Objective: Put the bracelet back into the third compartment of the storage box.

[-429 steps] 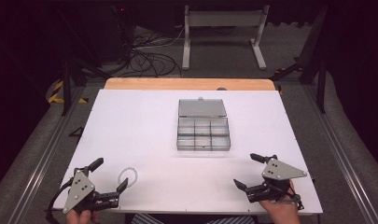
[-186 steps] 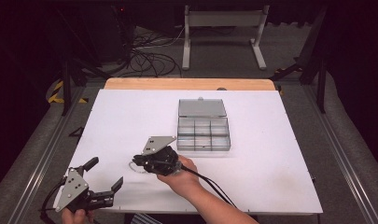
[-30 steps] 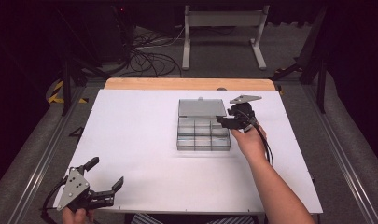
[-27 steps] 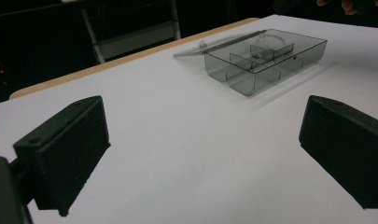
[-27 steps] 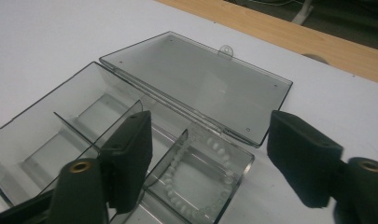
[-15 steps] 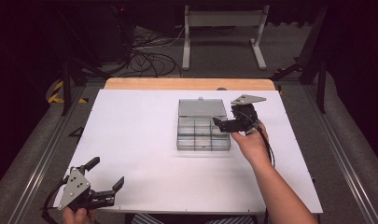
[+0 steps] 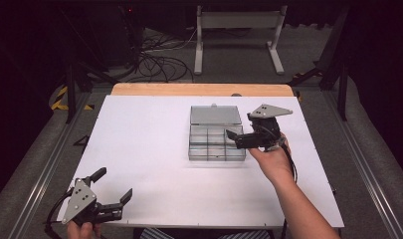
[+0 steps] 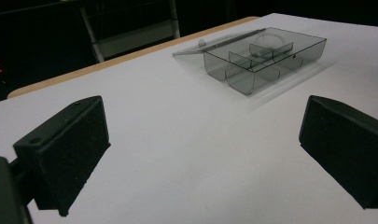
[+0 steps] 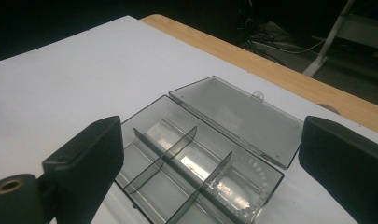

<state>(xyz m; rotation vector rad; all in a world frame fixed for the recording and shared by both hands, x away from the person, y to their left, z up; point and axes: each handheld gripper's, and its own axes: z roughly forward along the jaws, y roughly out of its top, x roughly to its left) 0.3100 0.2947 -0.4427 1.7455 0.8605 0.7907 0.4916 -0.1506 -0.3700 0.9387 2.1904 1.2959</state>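
Translucent grey plastic is what the right gripper (image 7: 235, 138) is working over: an open compartment box (image 7: 216, 144) sitting near the middle of the white table (image 7: 139, 144), with its lid (image 7: 215, 115) folded flat toward the far wooden edge. A beaded ring (image 9: 245, 186), pale and see-through, is lying in the far right corner compartment, curled against the walls. The right gripper's jaws have just been opening and are standing wide with nothing between them, hovering above the box's right side.

The step in hand looks like releasing the ring and drawing clear. To do it well, the person should be lifting straight up first, keeping both pads above the thin dividers (image 9: 170, 149) so neither clips a wall and drags the light box across the table. Checking that the ring is lying fully inside 1 compartment, not draped over a divider, is worth doing before the lid is swung shut.

The left gripper (image 7: 112, 189) is resting at the table's near left corner, jaws wide apart and empty, well apart from the box.
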